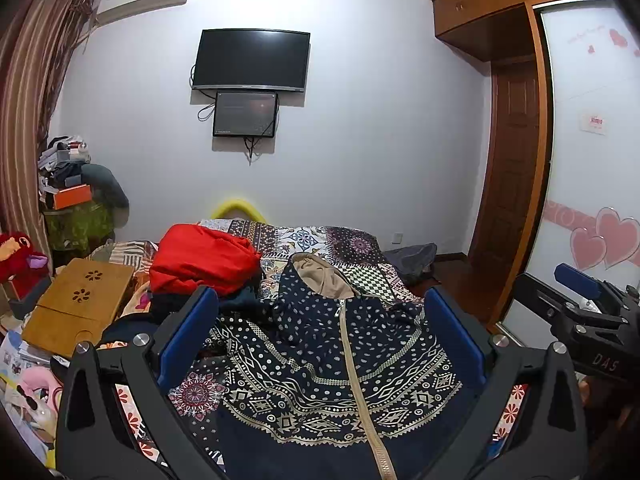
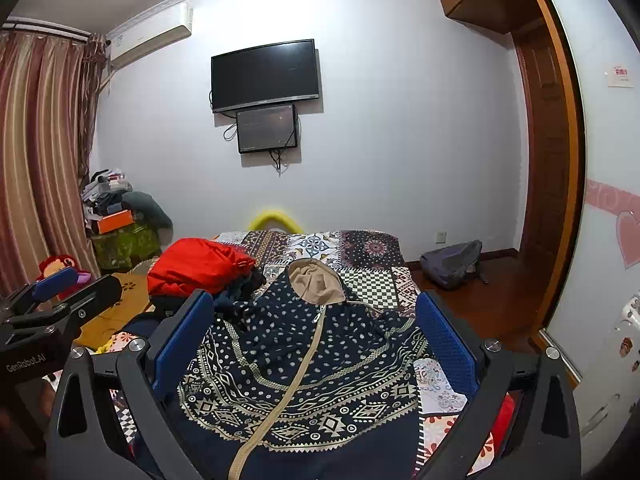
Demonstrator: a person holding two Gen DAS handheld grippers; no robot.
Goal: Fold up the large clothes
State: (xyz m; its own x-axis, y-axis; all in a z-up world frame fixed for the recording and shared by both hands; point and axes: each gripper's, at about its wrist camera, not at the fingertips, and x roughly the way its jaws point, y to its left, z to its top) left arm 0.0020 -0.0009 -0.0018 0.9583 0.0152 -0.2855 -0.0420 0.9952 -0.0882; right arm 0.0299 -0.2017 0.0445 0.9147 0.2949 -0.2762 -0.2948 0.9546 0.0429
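One navy hooded jacket (image 1: 336,356) with cream dots, geometric bands, a tan zipper and tan hood lining lies spread front-up on the patchwork bedspread (image 1: 352,244). One red garment (image 1: 204,258) is heaped beside it. The left gripper (image 1: 320,332) and right gripper (image 2: 314,332) both hover above, fingers spread, holding nothing.

Even, cool indoor light, soft shadows under the television (image 1: 251,60); sharp centre, strong fisheye bending and dark vignette at corners
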